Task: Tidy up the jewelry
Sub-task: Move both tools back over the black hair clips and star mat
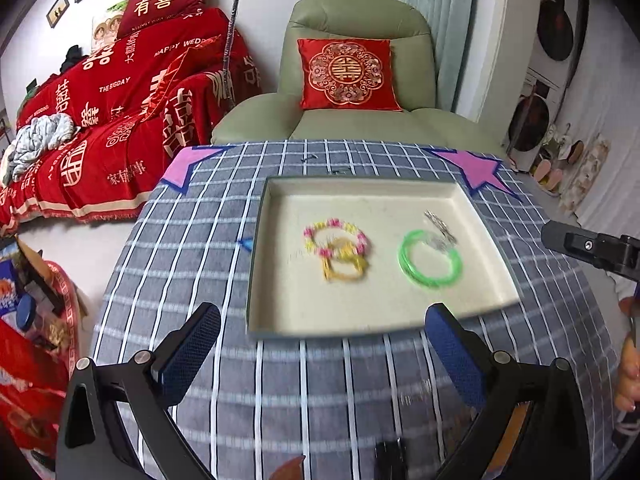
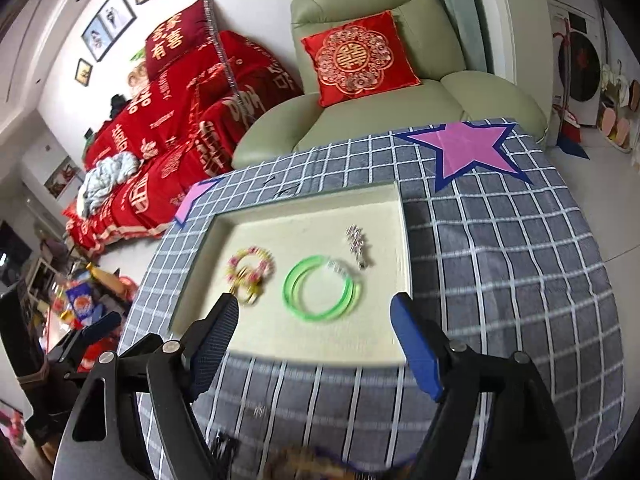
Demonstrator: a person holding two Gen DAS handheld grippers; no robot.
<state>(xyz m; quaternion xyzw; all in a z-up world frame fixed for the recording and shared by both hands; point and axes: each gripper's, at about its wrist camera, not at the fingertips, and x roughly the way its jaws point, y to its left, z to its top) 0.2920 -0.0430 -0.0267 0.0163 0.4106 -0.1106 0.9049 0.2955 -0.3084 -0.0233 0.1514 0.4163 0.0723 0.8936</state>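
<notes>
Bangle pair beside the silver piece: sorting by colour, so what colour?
Bright green bangles, clearest in the right wrist view.

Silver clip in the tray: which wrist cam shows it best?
Right wrist. There the silver clip lies sharp and unobstructed on the tray floor, just beyond the green bangles, its beaded texture readable. The left wrist view shows the same clip smaller and motion-blurred, seeming to overlap the bangles' far rim.

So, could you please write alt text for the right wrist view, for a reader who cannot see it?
A shallow cream tray on a grey checked tablecloth holds a green bangle, a pink-and-yellow beaded bracelet and a small silver piece. The right gripper, jaws open and holding nothing, hangs over the tray's near edge. Behind stands a green armchair with a red cushion.
</notes>
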